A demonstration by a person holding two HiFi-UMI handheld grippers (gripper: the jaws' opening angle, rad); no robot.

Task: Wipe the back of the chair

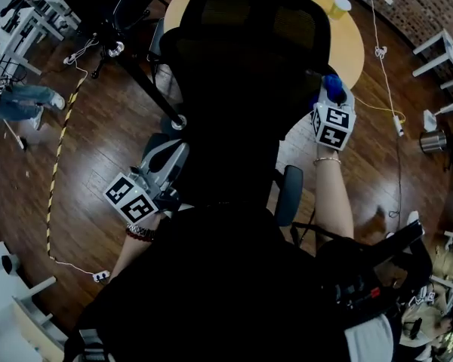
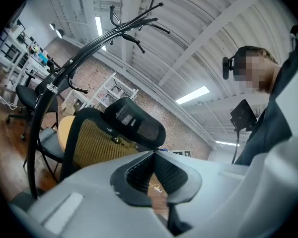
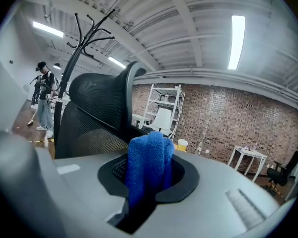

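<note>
— Start at the left. How does the left gripper (image 1: 164, 173) stand?

— Its jaws are pressed together with nothing between them. It sits low beside the left edge of the chair (image 1: 249, 59), and in its own view the mesh back and headrest lie ahead of the jaws, apart from them.

— And the right gripper (image 1: 331, 110)?

— Closed on one blue cloth (image 3: 148, 158), which bulges up out of the jaws. From the head view it hangs just beside the right edge of the chair's back, at the upper part. I cannot tell whether the cloth touches the mesh.

— Give me the counts.

— Two grippers and one cloth. There is one chair at hand, black with a headrest, and it fills the middle of the head view. Behind it stands one round wooden table (image 1: 352, 45) with one yellow cup (image 1: 338, 6) near its far rim. One black coat rack (image 2: 84, 53) rises to the left of the chair.

— How much room is there?

— Left of the chair the wooden floor (image 1: 98, 149) is open as far as a line of striped tape (image 1: 58, 153). The table stands close behind the chair's back. To the right a thin cable (image 1: 383, 66) trails over the floor, and a small metal bin (image 1: 432, 140) stands well apart near the edge.
</note>
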